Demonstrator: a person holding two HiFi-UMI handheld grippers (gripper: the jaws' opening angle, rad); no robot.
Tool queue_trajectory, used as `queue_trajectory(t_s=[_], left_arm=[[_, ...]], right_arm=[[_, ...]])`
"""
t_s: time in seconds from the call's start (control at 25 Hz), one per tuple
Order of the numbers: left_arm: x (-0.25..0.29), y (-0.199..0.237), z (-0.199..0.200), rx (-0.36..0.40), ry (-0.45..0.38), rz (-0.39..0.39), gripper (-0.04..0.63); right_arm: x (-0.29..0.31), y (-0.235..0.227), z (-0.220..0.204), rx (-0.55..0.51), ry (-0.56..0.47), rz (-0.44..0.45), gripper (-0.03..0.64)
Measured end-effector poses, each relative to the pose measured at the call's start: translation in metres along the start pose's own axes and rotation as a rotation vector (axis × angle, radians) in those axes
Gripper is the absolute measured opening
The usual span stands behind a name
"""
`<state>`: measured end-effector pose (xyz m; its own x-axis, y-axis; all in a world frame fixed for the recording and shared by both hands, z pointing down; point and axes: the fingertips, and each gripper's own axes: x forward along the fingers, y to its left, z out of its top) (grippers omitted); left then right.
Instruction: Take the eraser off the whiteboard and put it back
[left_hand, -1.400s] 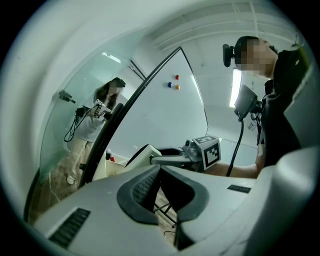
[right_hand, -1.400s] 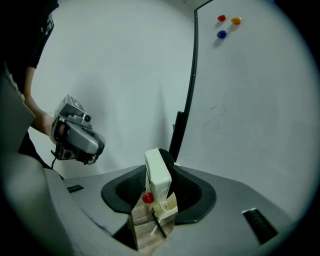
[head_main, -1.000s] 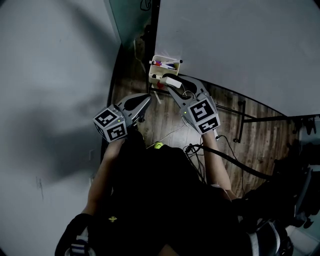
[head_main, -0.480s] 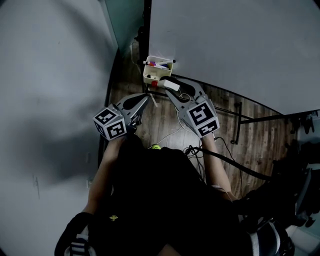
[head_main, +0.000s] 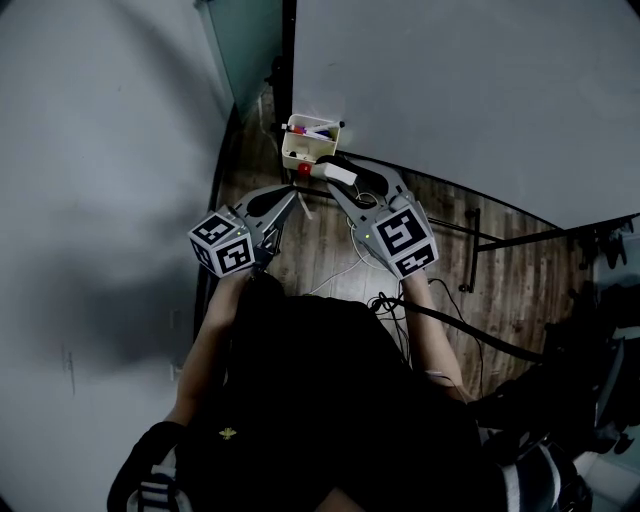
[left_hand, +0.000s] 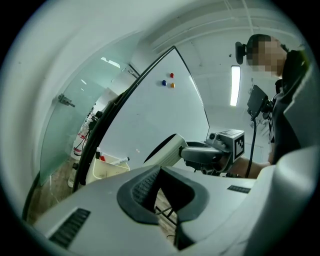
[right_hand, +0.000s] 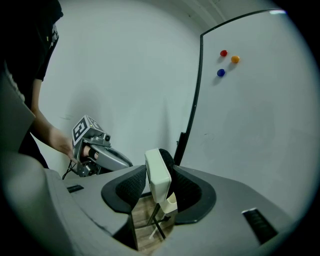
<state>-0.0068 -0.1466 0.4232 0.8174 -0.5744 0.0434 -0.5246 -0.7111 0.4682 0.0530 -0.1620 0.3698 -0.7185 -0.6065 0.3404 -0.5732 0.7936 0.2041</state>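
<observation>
Right gripper (right_hand: 159, 190): pinching the eraser (right_hand: 158, 172) across its thickness, cream shell on one jaw and dark felt on the other.
Eraser's place: off the whiteboard (right_hand: 250, 115), held in the air near its lower corner and the tray (head_main: 305, 145).
Left gripper (left_hand: 162, 187): jaws slightly spread, nothing between them.
Step, as I judge it: putting it back. I'd square the felt face to the board, press it flat, and loosen only once it clings.
Materials: the eraser is a rounded slab of smooth hard plastic backed with soft felt. The board is slick with a dark frame. The tray is a cream plastic box holding markers.
</observation>
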Motion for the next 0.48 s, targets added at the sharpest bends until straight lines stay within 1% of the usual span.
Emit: queue_trajectory(t_s=[0.24,0.48], left_arm=[[0.004,-0.003,-0.004,0.007,0.021,-0.006,0.018],[0.008,-0.006,-0.01,-0.006,0.024,-0.02,0.017]], right_arm=[[-0.009,0.002,0.003,-0.004,-0.003,-0.004,0.172],[-0.012,0.004,0.002,-0.007,-0.003,-0.003,0.172]])
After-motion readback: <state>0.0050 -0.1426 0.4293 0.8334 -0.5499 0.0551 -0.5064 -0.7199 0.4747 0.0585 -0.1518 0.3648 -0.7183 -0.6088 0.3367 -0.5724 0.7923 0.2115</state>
